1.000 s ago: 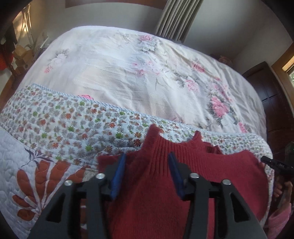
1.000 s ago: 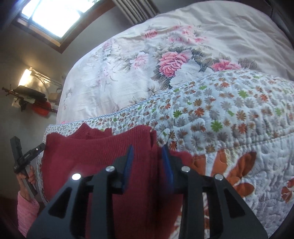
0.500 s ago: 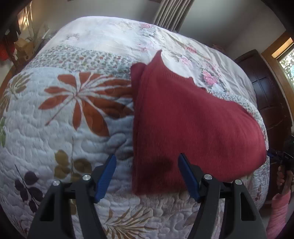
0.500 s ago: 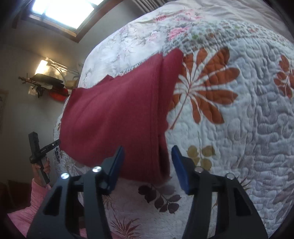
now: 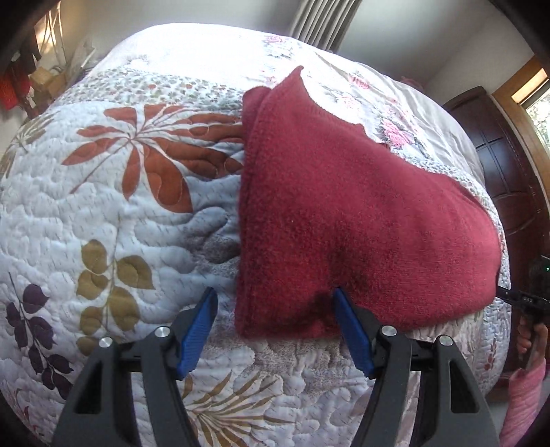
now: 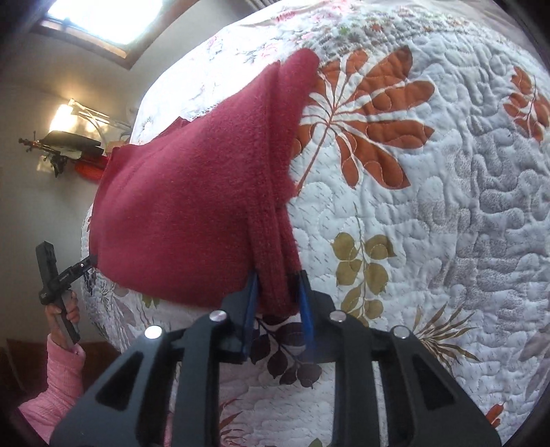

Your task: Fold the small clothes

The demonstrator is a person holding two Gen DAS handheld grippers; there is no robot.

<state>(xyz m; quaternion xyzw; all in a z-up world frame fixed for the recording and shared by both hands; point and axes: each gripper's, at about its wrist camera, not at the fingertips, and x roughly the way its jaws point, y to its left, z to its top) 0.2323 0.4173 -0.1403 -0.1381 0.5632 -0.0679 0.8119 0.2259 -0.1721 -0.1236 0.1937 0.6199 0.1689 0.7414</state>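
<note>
A dark red knit sweater (image 5: 343, 206) lies folded on the quilted bedspread (image 5: 120, 223). In the left wrist view my left gripper (image 5: 275, 330) is open, its blue pads (image 5: 197, 330) standing either side of the sweater's near left corner without pinching it. In the right wrist view my right gripper (image 6: 277, 306) is shut on the thick folded right edge of the sweater (image 6: 192, 192) at its near corner. The left gripper (image 6: 58, 275), held by a hand in a pink sleeve, shows at the sweater's far corner there.
The quilt with orange and olive leaf prints (image 6: 429, 206) covers the near part of the bed; a pink floral sheet (image 5: 395, 130) lies beyond. A dark wooden door (image 5: 508, 172) stands to the right, a window (image 6: 103, 20) and a lit wall shelf (image 6: 68, 137) to the left.
Both grippers drew back from the collar end to the near edge, leaving the sweater folded over. The right gripper, open half a second ago, has closed on the folded edge; the left stays open.
</note>
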